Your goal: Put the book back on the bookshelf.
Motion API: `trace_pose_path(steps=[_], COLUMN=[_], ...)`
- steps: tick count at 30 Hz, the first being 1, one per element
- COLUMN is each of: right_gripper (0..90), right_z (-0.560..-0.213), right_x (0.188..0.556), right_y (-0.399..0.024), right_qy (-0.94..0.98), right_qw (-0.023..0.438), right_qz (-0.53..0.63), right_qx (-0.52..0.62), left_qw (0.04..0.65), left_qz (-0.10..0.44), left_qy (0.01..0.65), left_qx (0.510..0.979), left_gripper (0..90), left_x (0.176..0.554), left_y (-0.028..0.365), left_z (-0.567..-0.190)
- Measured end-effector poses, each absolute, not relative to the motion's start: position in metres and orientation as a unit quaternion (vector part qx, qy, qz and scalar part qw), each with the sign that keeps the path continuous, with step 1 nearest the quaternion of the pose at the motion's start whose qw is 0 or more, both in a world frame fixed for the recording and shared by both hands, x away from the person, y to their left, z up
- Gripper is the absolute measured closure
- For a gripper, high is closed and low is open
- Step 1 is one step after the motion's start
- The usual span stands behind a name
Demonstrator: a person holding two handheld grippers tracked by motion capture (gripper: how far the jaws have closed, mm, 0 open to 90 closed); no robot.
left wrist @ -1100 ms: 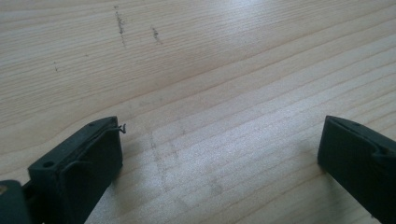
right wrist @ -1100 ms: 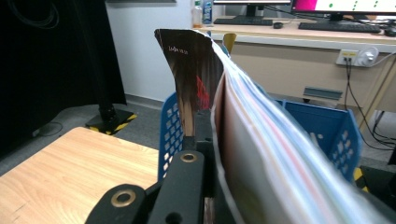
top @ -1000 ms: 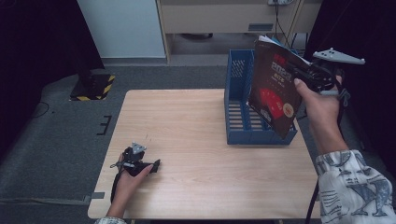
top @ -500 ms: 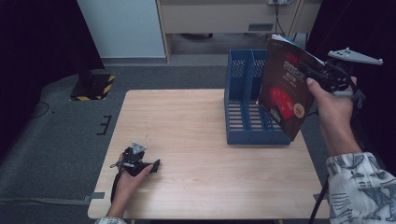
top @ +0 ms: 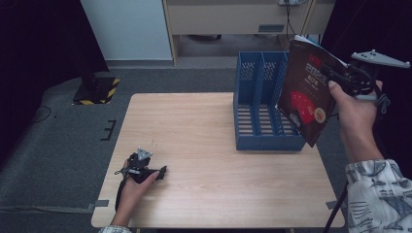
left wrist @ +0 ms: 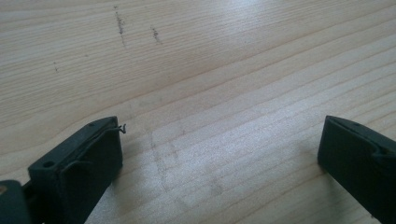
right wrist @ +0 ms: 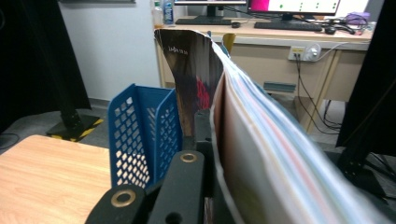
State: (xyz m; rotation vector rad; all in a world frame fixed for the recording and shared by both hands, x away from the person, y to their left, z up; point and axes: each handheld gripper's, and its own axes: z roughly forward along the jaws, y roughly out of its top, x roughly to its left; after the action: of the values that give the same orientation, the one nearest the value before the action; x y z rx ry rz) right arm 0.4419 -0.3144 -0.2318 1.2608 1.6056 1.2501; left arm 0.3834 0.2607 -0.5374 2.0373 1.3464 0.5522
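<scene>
A dark-covered book (top: 305,90) with red print hangs in the air at the right, tilted, over the right end of the blue file rack (top: 257,131). My right gripper (top: 335,76) is shut on its upper edge. In the right gripper view the book (right wrist: 233,121) rises from the jaws, pages fanned to the right, with the blue rack (right wrist: 140,135) to its left. My left gripper (top: 160,172) rests on the wooden table (top: 204,145) near the front left corner. In the left gripper view its jaws stand wide apart over bare wood, so the left gripper (left wrist: 219,154) is open and empty.
The rack has three slatted compartments and stands at the table's back right. Beyond the table are a white panel (top: 126,29), a desk with cables (top: 233,17) and a yellow-black striped stand base (top: 99,87) on grey floor.
My right gripper has carried the book up and to the right, away from the rack's front. The left gripper has stayed put.
</scene>
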Motion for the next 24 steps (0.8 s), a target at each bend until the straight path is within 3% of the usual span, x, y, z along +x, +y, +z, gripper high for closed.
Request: trace_pose_path(steps=[12,24], right_gripper=[87.1,87.1], right_z=[-0.241,-0.255], right_x=[0.448,0.484], right_y=[-0.325,-0.324], right_qy=[0.617,0.602], right_qw=[0.379,0.384], right_qz=[0.464,0.457], right_qx=[0.510,0.530], left_qw=[0.314,0.314], left_qz=[0.209,0.209], left_qy=[0.511,0.511], left_qx=[0.773,0.773], left_gripper=[0.0,0.0], left_x=[0.383,0.384], left_y=[0.261,0.261], left_z=[-0.537,-0.537])
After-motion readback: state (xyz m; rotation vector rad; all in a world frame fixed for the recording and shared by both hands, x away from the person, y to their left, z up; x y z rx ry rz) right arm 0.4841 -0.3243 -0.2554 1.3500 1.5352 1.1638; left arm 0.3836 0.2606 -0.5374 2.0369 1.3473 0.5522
